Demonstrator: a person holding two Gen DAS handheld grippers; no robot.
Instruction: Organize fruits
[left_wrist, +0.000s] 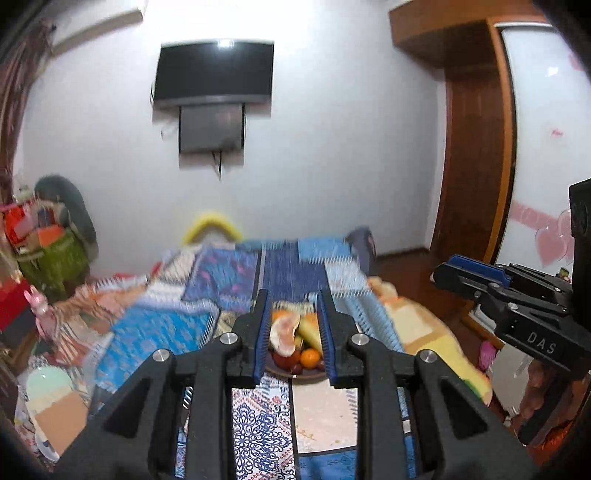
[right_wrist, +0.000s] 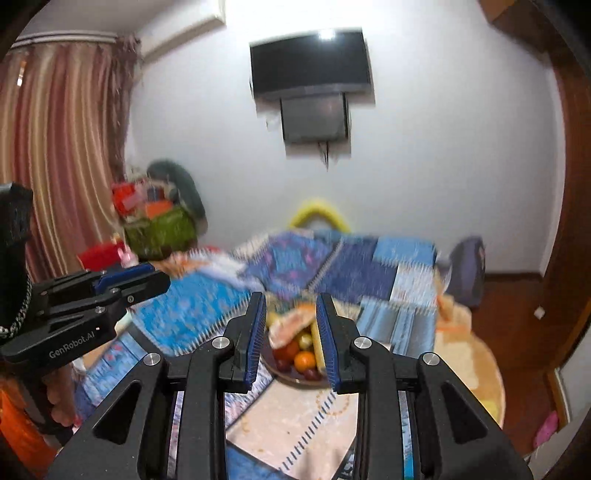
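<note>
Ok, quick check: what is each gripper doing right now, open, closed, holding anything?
Left gripper: jaws open, holding nothing, fruit plate ahead.
Right gripper: jaws open, holding nothing.

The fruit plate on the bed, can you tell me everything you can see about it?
The round dark brown fruit plate sits flat on the blue patchwork bedspread, piled high. It holds a small orange citrus, red and dark round fruits, yellow banana-like pieces and a pale pink cut wedge on top. Neither gripper touches it; blur hides finer detail.
</note>
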